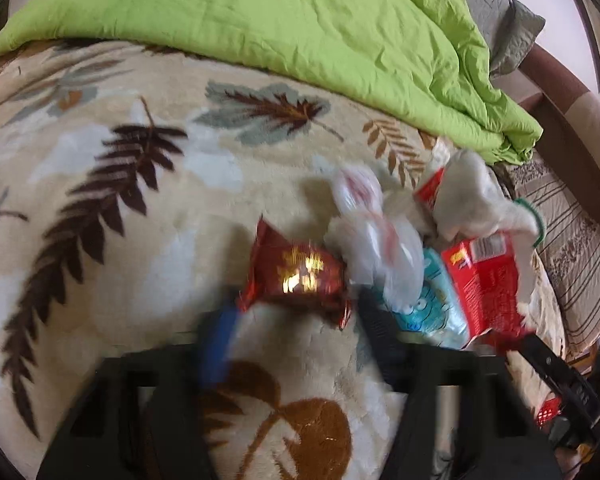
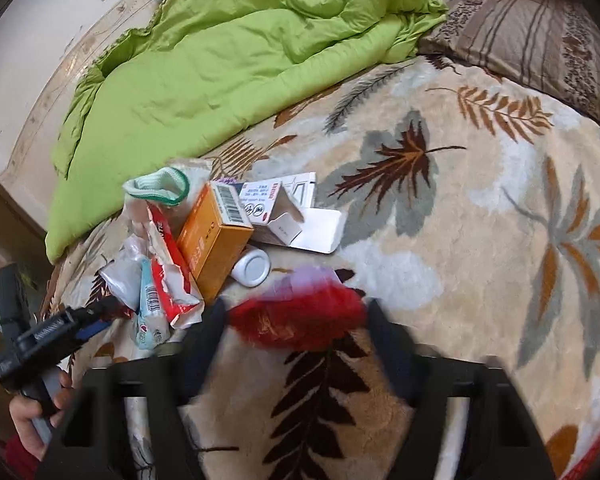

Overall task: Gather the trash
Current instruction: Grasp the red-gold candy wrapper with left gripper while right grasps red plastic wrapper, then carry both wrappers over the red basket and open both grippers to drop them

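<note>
A: Left gripper (image 1: 296, 308) spread wide around the dark red foil wrapper (image 1: 296, 276), on the leaf-pattern blanket (image 1: 140, 208) of the bed. Not closed on it yet, as far as visible.

B: Right gripper (image 2: 296, 320) also spread, with a red wrapper (image 2: 300, 322) between the fingers. Blurred by motion, so cannot tell if touching or gripped.

A: Rest of the trash just beside: red snack bag (image 1: 484, 284), light blue packet (image 1: 432, 300), clear plastic bag (image 1: 376, 240), all in one heap near the green quilt (image 1: 300, 40).

B: From the right side also orange box (image 2: 216, 240), white carton (image 2: 284, 212), small white bottle (image 2: 254, 266).

A: Advice for this step: lower until the fingers (image 1: 218, 344) press a little into the soft blanket, then close slowly on the middle of the wrapper, not on the twisted end.

B: Agreed. Foil probably slippery and light; better to pinch the thick part. Also careful not to catch blanket fibres.

A: And keep both grippers apart; the heap sits between them.
</note>
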`<act>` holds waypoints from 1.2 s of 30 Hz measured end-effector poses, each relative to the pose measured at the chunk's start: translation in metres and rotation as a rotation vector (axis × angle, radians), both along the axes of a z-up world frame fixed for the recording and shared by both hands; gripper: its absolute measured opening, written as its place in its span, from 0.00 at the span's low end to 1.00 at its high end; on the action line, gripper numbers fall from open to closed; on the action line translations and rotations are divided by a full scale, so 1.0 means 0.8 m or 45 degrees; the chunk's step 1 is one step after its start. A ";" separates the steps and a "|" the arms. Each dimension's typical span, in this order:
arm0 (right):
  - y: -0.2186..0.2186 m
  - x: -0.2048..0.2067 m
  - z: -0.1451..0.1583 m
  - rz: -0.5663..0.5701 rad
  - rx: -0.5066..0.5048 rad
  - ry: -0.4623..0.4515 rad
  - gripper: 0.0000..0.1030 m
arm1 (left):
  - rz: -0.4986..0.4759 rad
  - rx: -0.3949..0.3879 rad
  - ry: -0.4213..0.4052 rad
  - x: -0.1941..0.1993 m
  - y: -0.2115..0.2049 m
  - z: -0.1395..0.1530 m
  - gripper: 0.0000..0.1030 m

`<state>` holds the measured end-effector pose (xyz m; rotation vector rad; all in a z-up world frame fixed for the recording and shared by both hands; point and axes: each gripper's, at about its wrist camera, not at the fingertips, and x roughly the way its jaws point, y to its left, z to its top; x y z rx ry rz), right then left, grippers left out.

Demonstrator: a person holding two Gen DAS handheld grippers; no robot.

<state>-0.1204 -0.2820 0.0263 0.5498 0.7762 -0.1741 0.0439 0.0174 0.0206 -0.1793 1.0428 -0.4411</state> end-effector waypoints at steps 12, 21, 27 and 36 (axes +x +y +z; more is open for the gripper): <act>0.029 -0.037 0.032 0.073 -0.117 -0.171 0.23 | 0.052 -0.011 -0.179 -0.080 0.014 0.038 0.40; 0.022 -0.110 0.067 0.037 -0.105 -0.289 0.23 | -0.202 -0.046 -0.342 -0.185 -0.043 0.088 0.40; -0.030 -0.222 0.106 -0.102 -0.144 -0.325 0.23 | -0.508 -0.131 -0.320 -0.244 -0.128 0.113 0.40; -0.118 -0.376 0.125 -0.467 -0.355 -0.190 0.23 | -0.978 -0.213 -0.226 -0.349 -0.286 0.130 0.40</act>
